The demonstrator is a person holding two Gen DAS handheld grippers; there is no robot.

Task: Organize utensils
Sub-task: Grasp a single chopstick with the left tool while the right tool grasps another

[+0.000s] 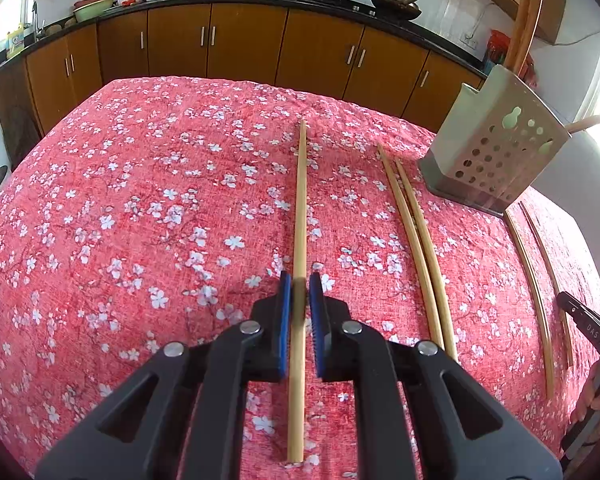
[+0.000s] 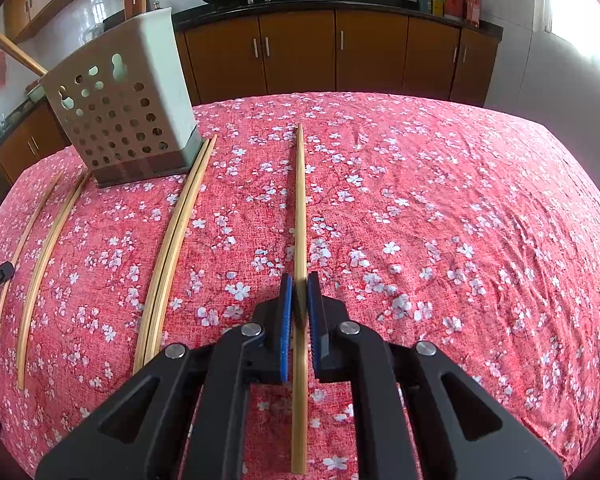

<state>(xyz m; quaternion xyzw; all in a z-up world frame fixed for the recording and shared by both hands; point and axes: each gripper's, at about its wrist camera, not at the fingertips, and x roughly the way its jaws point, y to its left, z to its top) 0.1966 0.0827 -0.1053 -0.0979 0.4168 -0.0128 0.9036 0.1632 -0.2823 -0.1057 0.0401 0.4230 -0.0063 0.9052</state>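
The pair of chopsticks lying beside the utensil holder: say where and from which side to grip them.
Take the pair of chopsticks near the end closest to you, coming from above with one pad on each outer side. They lie flat on the tablecloth, touching, and their far tips sit against the utensil holder.

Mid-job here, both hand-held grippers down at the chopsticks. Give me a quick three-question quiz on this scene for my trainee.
1. True or false: the left hand-held gripper is shut on a chopstick.
2. In the right wrist view, the perforated utensil holder stands on which side of the right hand-held gripper? A its left; B its right; C between its fingers.
3. Fill in: the tablecloth is red with white ____.
Key: 1 true; 2 A; 3 flowers.
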